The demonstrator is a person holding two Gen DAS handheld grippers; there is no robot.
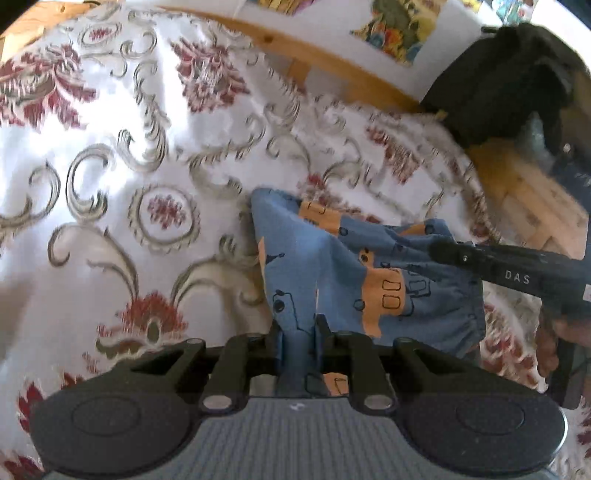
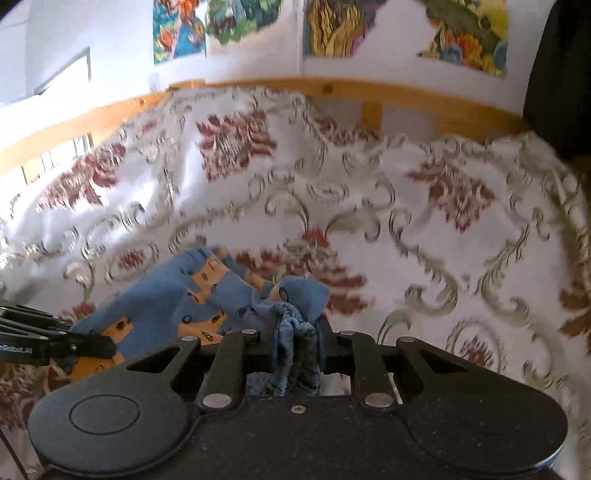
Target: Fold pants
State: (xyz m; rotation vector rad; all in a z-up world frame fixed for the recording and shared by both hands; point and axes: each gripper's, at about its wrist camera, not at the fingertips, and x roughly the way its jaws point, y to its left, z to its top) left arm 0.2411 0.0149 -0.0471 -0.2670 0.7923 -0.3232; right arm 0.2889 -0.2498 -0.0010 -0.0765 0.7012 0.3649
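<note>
Pants (image 1: pixel 332 266) pinched by both tools; bedspread (image 1: pixel 147 147) beneath.

My left wrist camera sits just behind the left tool (image 1: pixel 297 332) and looks down and forward over the bed cover (image 1: pixel 147 147), close to it, with the right tool (image 1: pixel 443 247) reaching in from the right edge. My right wrist camera rides behind the right tool (image 2: pixel 297 332), aimed flatter toward the bed rail (image 2: pixel 258 86) and the wall posters (image 2: pixel 402 29). Both share the blue pants (image 1: pixel 332 258) and the cover.
</note>
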